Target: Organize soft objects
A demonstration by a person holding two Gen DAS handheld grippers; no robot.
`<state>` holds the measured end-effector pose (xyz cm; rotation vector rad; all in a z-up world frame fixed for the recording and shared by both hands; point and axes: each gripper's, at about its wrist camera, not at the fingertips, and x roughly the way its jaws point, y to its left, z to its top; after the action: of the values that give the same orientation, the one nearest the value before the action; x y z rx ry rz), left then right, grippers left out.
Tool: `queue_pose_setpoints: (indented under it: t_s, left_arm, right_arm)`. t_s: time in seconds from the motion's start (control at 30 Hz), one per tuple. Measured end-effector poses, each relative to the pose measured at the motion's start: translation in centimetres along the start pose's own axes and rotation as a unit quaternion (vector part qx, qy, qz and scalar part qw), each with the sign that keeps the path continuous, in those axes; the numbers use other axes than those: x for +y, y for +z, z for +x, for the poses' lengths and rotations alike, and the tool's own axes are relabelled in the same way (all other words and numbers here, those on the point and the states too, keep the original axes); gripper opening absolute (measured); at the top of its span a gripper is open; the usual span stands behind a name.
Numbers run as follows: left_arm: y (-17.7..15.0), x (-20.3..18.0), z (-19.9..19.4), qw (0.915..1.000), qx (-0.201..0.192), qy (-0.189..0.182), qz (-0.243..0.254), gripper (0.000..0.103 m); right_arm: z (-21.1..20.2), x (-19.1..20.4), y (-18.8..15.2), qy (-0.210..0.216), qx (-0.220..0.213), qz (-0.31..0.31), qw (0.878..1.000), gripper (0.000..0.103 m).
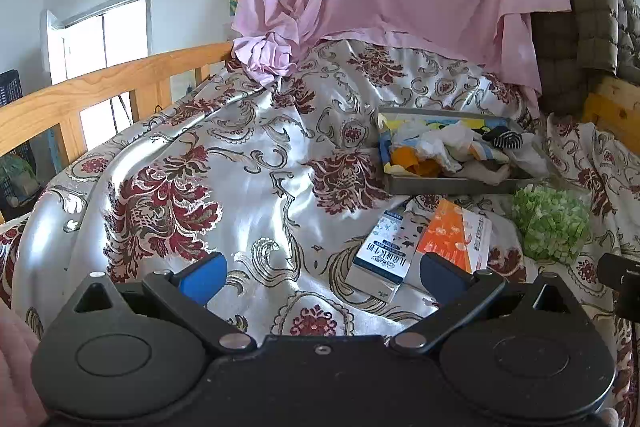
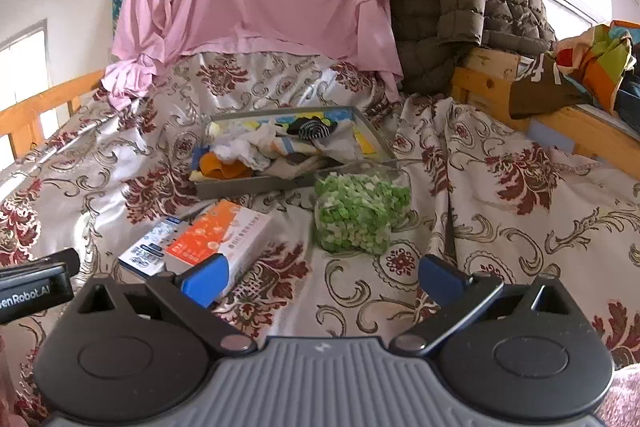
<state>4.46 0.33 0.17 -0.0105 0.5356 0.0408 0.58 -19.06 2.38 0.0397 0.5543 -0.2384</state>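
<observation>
Grey metal marks your landmark: the shallow tray (image 1: pixel 452 185) on the satin bedspread (image 1: pixel 248 163), heaped with soft cloths and socks (image 1: pixel 448 147). In the left wrist view your left gripper (image 1: pixel 320 275) hangs spread wide with nothing between its blue pads (image 1: pixel 202 277), well short of the tray and to its left. Two cartons (image 1: pixel 424 247) lie just in front of the tray, and a clear bag of green pieces (image 1: pixel 552 223) sits at its near right corner. A black-and-white striped sock (image 1: pixel 505 139) lies at the far right of the heap.

In the right wrist view your right gripper (image 2: pixel 320 279) is likewise released and empty, held back from the tray, with the green bag (image 2: pixel 360 215) between it and the tray's front wall (image 2: pixel 256 187). The striped sock (image 2: pixel 312 129) sits on top, toward the tray's back edge.

Judging from this, you are at the approach. Take the top, loose piece first, probably the striped sock, since lower cloths are tangled and would drag others out. Come in over the bag, not through it, keep the jaws wide until the pads straddle a fold, then pinch fabric only, not the tray rim.
</observation>
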Motion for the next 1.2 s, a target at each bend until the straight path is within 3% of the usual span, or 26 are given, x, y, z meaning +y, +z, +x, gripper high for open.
queue_pose_setpoints:
  t_s: [0.27,0.6,1.2]
  left_arm:
    - [-0.1,-0.3,0.9,0.9999,0.016,0.0,0.0,0.102]
    - [0.1,-0.8,3.0,0.9987,0.047,0.019,-0.001,0.102]
    - [0.1,-0.6,3.4,0.9983,0.05,0.03,-0.011,0.102]
  right_arm:
    - [1.8,-0.5,0.0,-0.026,0.04,0.017,0.999,0.103]
    - [3.1,-0.2,0.1,-0.033,0.047,0.015,0.998,0.103]
    - [4.6,0.5,-0.2,-0.03,0.053,0.004,0.998,0.103]
